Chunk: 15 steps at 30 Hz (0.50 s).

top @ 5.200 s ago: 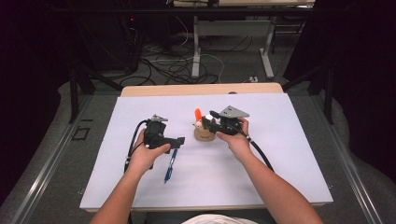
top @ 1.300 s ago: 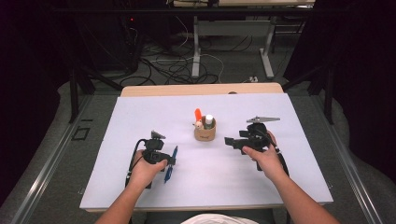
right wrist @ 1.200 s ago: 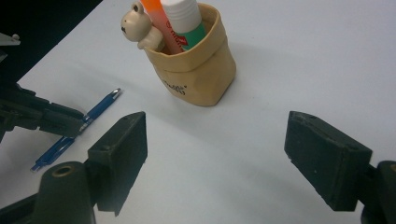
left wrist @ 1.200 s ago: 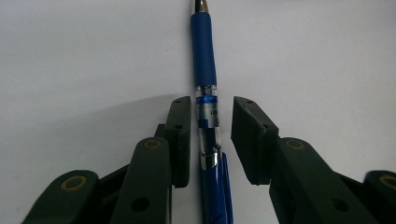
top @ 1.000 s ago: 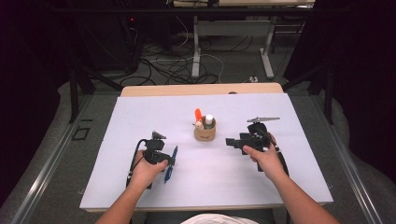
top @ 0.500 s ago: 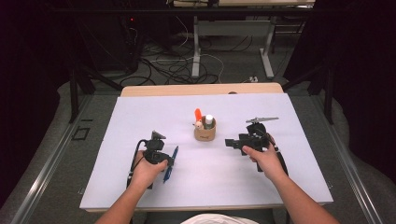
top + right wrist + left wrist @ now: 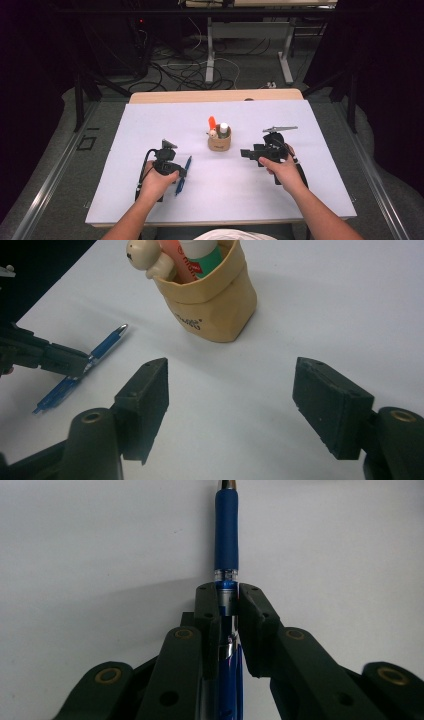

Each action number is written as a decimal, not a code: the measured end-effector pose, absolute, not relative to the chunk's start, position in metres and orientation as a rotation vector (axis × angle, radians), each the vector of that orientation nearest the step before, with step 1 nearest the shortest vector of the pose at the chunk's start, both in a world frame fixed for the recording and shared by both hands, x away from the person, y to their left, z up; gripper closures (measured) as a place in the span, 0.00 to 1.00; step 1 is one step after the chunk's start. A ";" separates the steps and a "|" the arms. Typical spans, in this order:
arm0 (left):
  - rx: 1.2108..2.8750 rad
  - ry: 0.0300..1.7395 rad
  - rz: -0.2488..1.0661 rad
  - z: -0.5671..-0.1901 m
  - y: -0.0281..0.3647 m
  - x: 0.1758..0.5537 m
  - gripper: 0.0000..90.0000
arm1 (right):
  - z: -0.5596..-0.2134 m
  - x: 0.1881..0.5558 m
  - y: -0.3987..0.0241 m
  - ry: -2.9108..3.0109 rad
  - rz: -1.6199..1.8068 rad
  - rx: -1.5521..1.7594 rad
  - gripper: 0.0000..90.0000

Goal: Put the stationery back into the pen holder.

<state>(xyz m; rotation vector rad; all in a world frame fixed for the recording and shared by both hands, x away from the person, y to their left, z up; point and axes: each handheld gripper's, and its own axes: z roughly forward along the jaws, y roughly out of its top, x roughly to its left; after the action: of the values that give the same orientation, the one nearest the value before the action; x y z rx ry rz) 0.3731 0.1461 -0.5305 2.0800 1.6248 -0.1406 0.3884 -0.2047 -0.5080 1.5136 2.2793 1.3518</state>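
Left fingers (image 7: 227, 605) pinching blue pen (image 7: 226, 535), tan pouch (image 7: 215, 305) (marker (image 7: 175, 260) inside)

The desk (image 7: 150, 120) is viewed from high on the near side, facing forward and down. The blue pen (image 7: 226, 535) is seen close along the left tongs (image 7: 228, 597), and farther off from the right tongs' (image 7: 230, 390) view.

Small dark print marks the tan paper cup (image 7: 215, 305), too blurred to read.
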 end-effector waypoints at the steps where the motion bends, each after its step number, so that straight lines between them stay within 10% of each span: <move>1: 2.073 1.620 -0.138 -0.530 0.146 0.373 0.88 | -0.508 0.388 -0.204 2.281 1.357 1.511 0.36; 15: 2.021 1.542 -0.081 -0.519 0.149 0.370 0.88 | -0.507 0.388 -0.203 2.300 1.391 1.500 0.41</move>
<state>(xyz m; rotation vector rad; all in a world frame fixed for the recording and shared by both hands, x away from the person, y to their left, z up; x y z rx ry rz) 0.3701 0.1487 -0.5192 2.0211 1.5422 -0.0808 0.3877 -0.2028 -0.5070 1.5002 2.3000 1.3909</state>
